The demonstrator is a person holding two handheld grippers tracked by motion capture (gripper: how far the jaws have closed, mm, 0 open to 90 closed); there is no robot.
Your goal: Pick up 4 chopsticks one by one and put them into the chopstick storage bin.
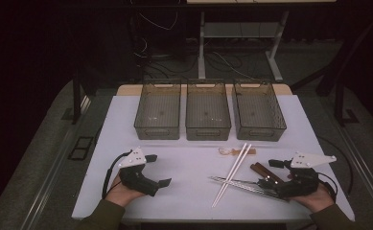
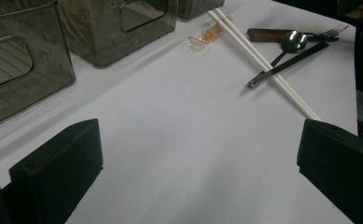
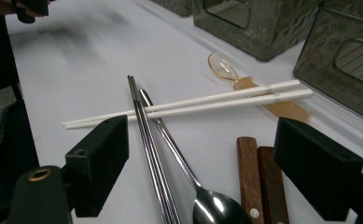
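Cutlery lies near right on the white table (image 1: 184,191): metal chopsticks (image 3: 149,149), a spoon (image 3: 207,203) and what look like wooden-handled pieces (image 3: 258,177). Right gripper (image 3: 202,172) hovers over them, jaws wide, empty. Left gripper (image 1: 161,170) gapes empty, well apart.

I see white chopsticks (image 3: 226,102), silver spoon (image 3: 214,207), brown wooden handles (image 3: 261,179), amber spoon (image 3: 223,65), smoky grey bins (image 1: 208,111), white table (image 1: 189,191).
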